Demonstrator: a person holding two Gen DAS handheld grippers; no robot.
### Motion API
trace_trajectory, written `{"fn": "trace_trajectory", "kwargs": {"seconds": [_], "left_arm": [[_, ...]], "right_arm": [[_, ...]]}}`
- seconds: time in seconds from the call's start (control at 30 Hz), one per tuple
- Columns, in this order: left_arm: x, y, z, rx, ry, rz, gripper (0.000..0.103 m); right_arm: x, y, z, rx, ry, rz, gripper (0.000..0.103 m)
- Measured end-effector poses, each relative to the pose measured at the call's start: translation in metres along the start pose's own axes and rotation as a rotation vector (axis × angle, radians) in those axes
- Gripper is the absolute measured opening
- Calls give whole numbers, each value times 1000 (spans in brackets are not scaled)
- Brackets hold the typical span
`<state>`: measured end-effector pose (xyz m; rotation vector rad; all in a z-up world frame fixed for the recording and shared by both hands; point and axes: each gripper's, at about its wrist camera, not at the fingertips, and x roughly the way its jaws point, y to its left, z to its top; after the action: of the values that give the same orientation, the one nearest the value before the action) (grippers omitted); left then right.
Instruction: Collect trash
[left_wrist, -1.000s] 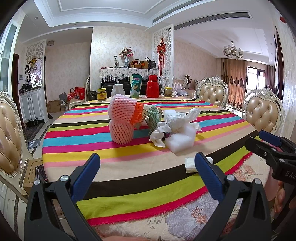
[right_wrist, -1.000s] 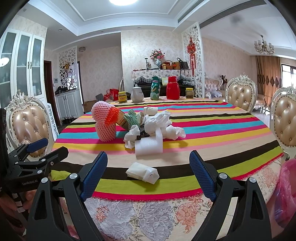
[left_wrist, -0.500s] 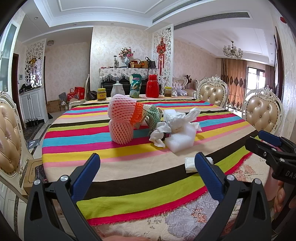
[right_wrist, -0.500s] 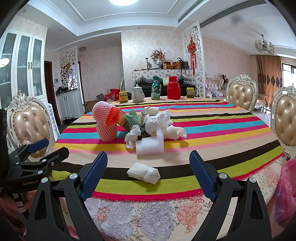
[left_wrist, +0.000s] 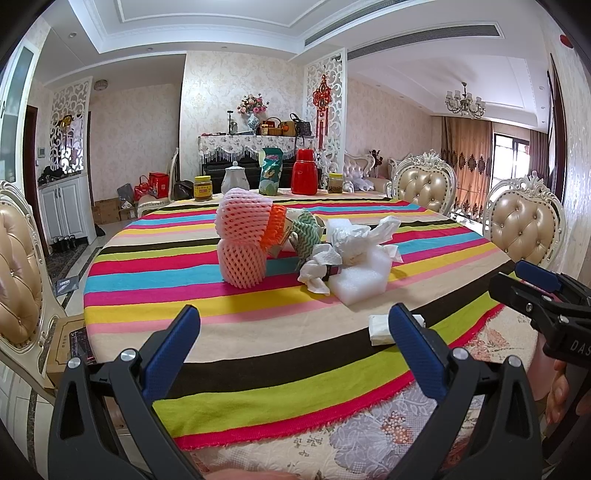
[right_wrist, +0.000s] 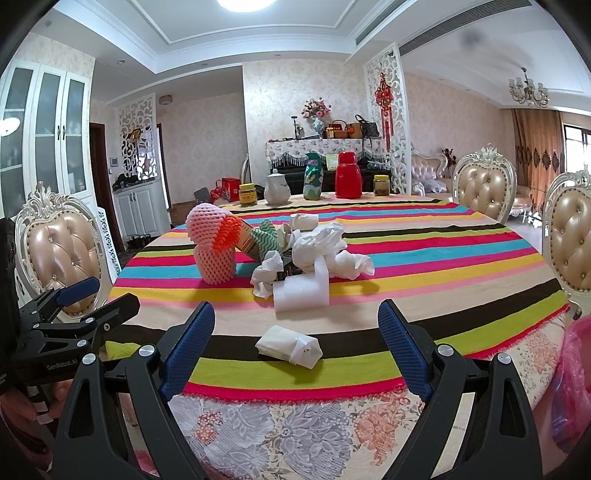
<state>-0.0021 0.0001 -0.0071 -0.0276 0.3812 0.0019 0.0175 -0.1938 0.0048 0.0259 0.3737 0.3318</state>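
A pile of trash sits mid-table on the striped cloth: pink foam fruit nets (left_wrist: 242, 243) (right_wrist: 212, 247), crumpled white tissues (left_wrist: 351, 240) (right_wrist: 325, 243) and a white foam block (left_wrist: 364, 275) (right_wrist: 301, 291). A folded white paper wad (right_wrist: 288, 347) (left_wrist: 378, 328) lies near the table's front edge, just ahead of my right gripper (right_wrist: 295, 343), which is open and empty. My left gripper (left_wrist: 295, 343) is open and empty, held off the table's edge. Each gripper shows at the side of the other's view.
The round table (left_wrist: 258, 369) carries jars, a white teapot (left_wrist: 234, 181), a green bag and a red flask (left_wrist: 304, 177) at its far side. Padded chairs (left_wrist: 524, 229) (right_wrist: 55, 251) stand around it. A pink plastic bag (right_wrist: 572, 387) hangs at the right edge.
The right gripper has crept slightly forward toward the paper wad. The left gripper has barely moved. Both stay open.
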Motion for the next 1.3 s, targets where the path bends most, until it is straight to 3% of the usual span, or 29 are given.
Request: {"fn": "trace_trajectory", "kwargs": {"seconds": [0.53,0.8,0.9,1.07,1.17,1.3], "left_arm": [[3,3,2,0,13,12,99],[23,14,0,-8,12,47,99],[38,21,0,-6,0,59,99],[69,32,3,-9,79,20,99],[87,41,2,-21,176,2,99],[100,52,4,-17,182,36,99]], "right_arm": [[3,0,-1,7,-3,0,85],[30,3,-10,-18,32,-3,85],[52,-2,-13,-8,80,-14,85],[85,-9,-22,26,186,-24,85],[106,-7,-26,18,259,-17,85],[124,-2,-20,-26,321,-21,85]]}}
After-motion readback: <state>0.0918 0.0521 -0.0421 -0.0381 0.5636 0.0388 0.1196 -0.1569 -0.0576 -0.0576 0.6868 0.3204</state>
